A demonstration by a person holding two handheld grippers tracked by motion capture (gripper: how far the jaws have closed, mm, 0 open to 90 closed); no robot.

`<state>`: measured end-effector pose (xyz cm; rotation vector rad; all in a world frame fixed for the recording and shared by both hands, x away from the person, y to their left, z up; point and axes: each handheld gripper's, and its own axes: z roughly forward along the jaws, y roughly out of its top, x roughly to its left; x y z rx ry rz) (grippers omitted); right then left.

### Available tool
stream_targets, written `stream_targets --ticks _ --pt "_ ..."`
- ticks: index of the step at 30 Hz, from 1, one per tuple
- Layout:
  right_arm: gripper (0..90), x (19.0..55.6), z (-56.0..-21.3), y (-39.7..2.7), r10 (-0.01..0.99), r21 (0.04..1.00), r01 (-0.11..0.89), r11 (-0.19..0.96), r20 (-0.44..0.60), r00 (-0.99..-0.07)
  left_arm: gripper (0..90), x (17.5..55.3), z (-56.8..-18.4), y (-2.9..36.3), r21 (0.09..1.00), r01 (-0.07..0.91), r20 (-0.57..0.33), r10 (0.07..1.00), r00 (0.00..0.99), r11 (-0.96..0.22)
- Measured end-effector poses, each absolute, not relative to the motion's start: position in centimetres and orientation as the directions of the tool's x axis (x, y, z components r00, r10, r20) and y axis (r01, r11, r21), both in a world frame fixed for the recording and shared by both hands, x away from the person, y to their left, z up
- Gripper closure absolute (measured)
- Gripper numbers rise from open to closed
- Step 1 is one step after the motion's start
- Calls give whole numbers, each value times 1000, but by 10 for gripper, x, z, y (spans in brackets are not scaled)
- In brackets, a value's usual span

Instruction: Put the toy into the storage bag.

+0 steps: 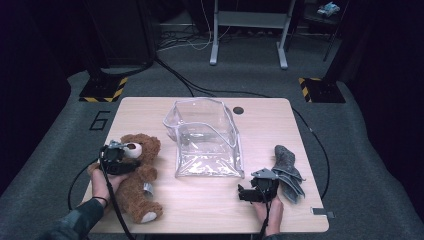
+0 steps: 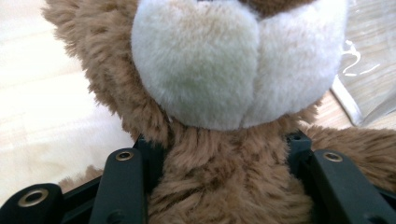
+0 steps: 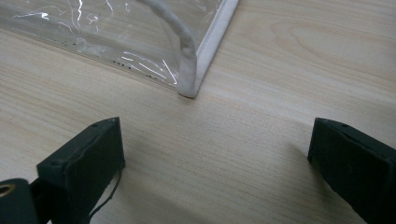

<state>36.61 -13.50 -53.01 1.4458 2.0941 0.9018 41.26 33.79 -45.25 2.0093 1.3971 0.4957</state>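
Your left hand-held gripper (image 1: 121, 159) is clenched on the teddy bear (image 1: 139, 175), its jaws pressing into the fur at the neck, just under the pale muzzle. The bear lies on its back at the surface's (image 1: 210, 200) left side, beside the clear plastic bag (image 1: 205, 140). Your right hand-held gripper (image 1: 250, 194) rests released on bare wood near the bag's corner, a grey cloth (image 1: 287, 167) just beside it.

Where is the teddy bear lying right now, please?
In the high view, the bear lies at the table's left side, left of the clear bag, its neck between the left claw's jaws.
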Motion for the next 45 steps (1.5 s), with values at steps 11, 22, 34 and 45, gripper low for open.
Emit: stream_targets --ticks 11,22,34,45 --pt "32 366 -530 -135 937 724 648 236 7 -350 517 423 -430 337 755 628 -67 932 357 -186" --pt "32 366 -530 -135 937 724 648 235 7 -348 536 432 -418 343 802 578 -67 939 338 -152" --pt "32 366 -530 -135 939 725 648 234 6 -345 540 444 -401 350 837 529 -50 945 323 -137" --pt "32 366 -530 -135 939 725 648 234 6 -345 539 455 -380 354 859 495 -24 955 295 -131"
